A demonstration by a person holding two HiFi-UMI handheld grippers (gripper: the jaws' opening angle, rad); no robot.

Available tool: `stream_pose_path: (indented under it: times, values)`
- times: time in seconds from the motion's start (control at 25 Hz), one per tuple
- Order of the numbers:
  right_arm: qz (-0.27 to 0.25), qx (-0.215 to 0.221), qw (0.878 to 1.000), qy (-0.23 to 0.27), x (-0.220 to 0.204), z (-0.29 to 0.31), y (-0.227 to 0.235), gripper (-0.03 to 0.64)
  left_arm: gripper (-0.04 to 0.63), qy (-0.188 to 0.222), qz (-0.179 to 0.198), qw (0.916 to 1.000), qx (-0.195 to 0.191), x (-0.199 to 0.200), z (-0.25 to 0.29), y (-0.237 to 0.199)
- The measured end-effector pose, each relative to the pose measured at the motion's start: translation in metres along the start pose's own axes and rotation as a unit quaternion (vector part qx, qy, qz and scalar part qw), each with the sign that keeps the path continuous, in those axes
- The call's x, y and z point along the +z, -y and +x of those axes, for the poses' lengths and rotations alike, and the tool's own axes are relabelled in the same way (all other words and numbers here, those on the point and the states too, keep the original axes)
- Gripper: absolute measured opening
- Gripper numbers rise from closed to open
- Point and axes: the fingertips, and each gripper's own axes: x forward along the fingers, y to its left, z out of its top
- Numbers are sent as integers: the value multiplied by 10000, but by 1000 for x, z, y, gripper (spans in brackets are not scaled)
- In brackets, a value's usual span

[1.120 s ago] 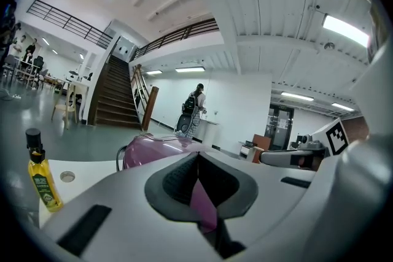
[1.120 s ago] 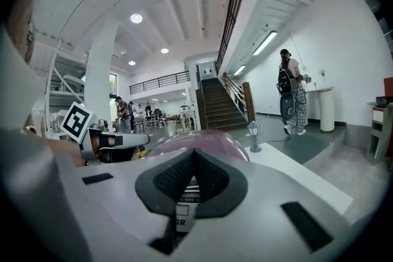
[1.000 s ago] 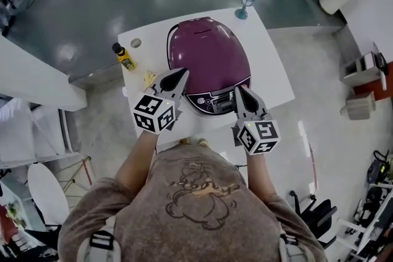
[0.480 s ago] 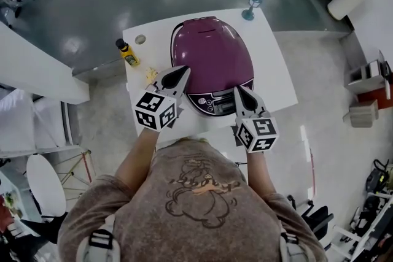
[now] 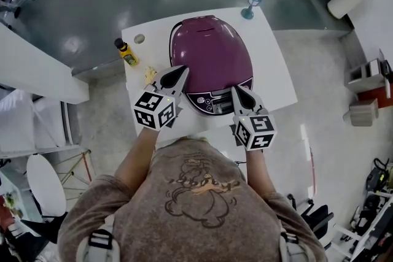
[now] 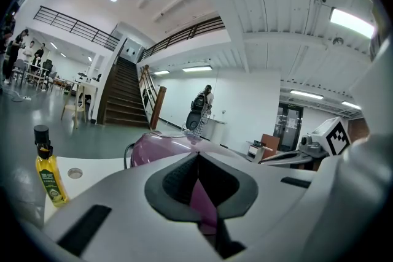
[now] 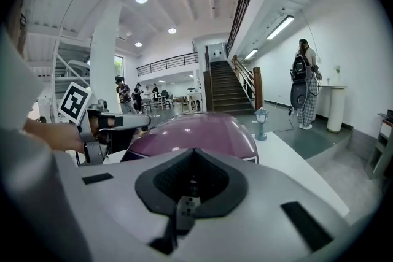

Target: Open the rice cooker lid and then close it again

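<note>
The purple rice cooker (image 5: 209,55) stands on the white table (image 5: 273,64) with its lid down and its control panel (image 5: 212,101) facing me. My left gripper (image 5: 181,69) is shut with nothing in it, its tip at the cooker's front-left side. My right gripper (image 5: 235,89) is also shut and empty, with its tip just right of the panel. In the left gripper view the purple lid (image 6: 153,147) rises past the joined jaws (image 6: 198,153). In the right gripper view the dome (image 7: 196,129) fills the middle beyond that gripper (image 7: 194,150), and the left gripper (image 7: 138,121) shows at left.
A small yellow bottle (image 5: 126,53) with a black cap stands on the table's left part, near a round hole (image 5: 139,38) and a small yellowish scrap (image 5: 149,75). A little blue lantern-like ornament (image 5: 249,4) stands at the far right corner. The table's edges lie close around the cooker.
The right gripper has tilted and shifted very slightly by the cooker's panel. The left gripper has kept still, and the lid has stayed down.
</note>
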Motion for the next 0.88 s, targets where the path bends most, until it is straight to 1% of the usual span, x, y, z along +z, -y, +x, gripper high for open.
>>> stream_pose_path:
  times: [0.12,0.56,0.88]
  values:
    - [-72,-18,10000,-12,0,0,-1,5,21,-6,-16,10000,-1,-1,0,0]
    - [-66,61,9999,-110,-1,0,-1,3,23,-17,-21,10000,52,-5,0,1]
    - [-108,56,9998,-179,-2,1,-1,3,22,-75,46,9999,47,-7,3,1]
